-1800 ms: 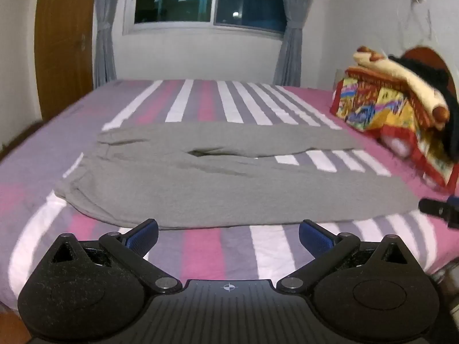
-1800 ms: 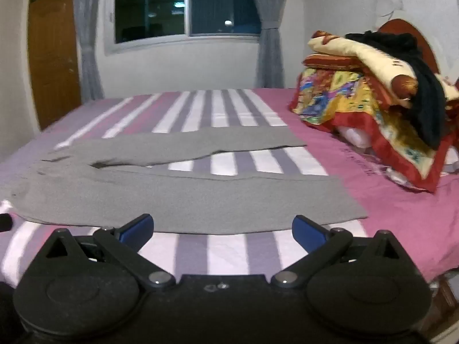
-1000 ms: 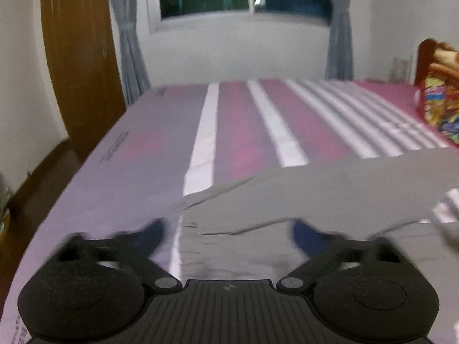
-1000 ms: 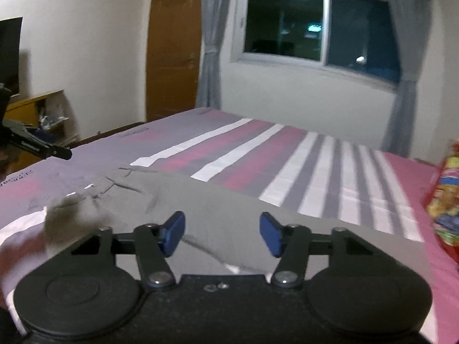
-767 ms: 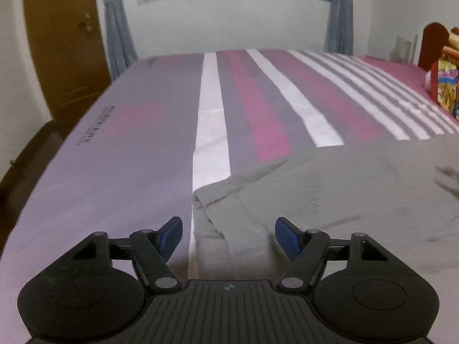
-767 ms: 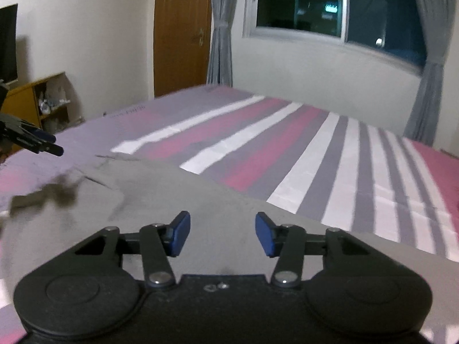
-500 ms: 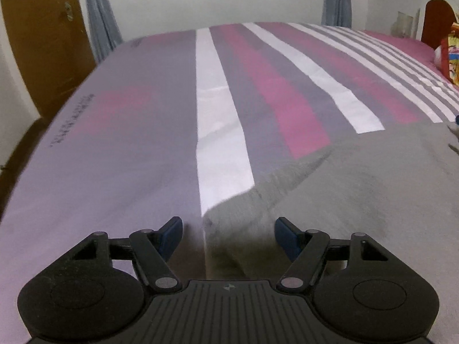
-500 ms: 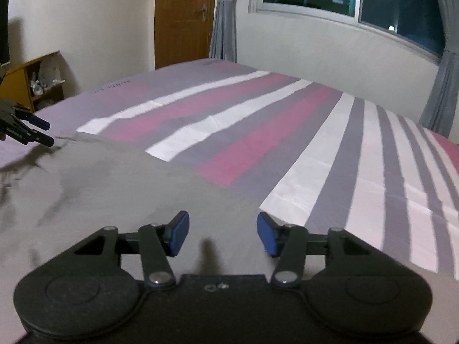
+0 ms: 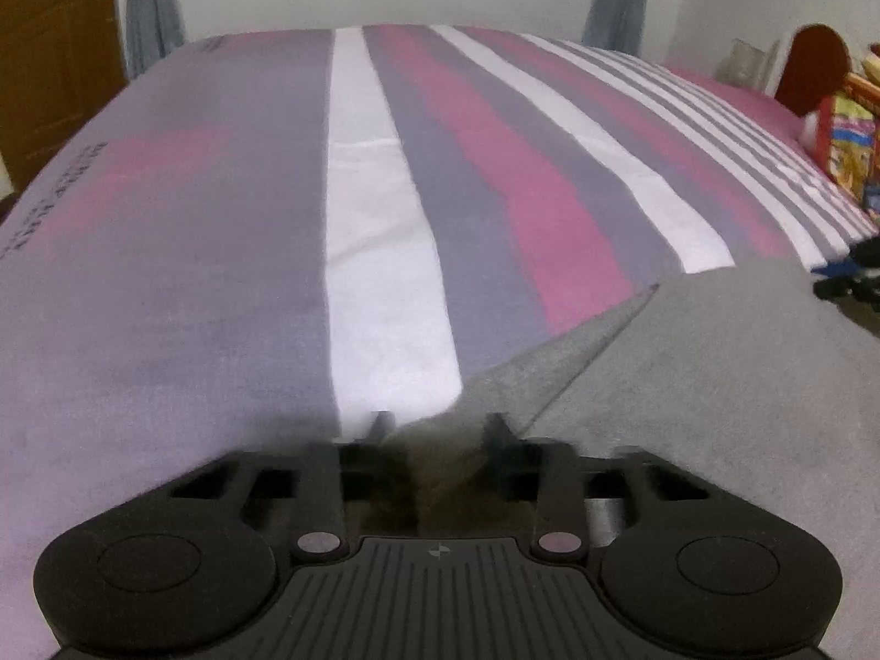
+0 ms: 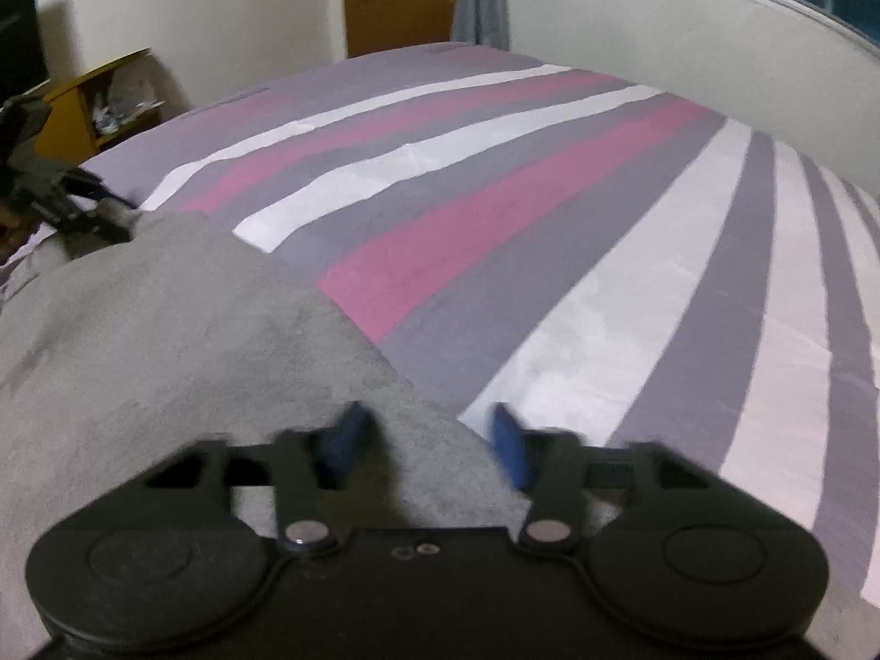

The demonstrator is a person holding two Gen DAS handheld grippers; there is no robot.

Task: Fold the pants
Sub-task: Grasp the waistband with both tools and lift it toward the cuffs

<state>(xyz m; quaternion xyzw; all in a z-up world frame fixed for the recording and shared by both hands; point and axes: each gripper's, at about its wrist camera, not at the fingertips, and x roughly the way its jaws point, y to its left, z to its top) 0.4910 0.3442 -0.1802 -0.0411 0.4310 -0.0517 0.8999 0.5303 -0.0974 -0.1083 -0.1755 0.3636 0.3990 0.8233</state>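
Observation:
Grey pants lie flat on the striped bed. In the left wrist view my left gripper is low over one corner of the pants, its jaws closing with the corner's cloth between the blurred fingers. The right wrist view has my right gripper over the far edge of the pants, jaws closing, the blue pads still apart with the cloth's edge between them. Each gripper also appears in the other's view: right gripper, left gripper.
The bed stretches ahead to a white wall. A wooden door and curtain stand at the left. Colourful bedding is piled by the headboard. A yellow shelf is beside the bed.
Both grippers swung to the waist end of the pants and sank onto its two corners. The left jaws have narrowed around the cloth; the right pads now blur.

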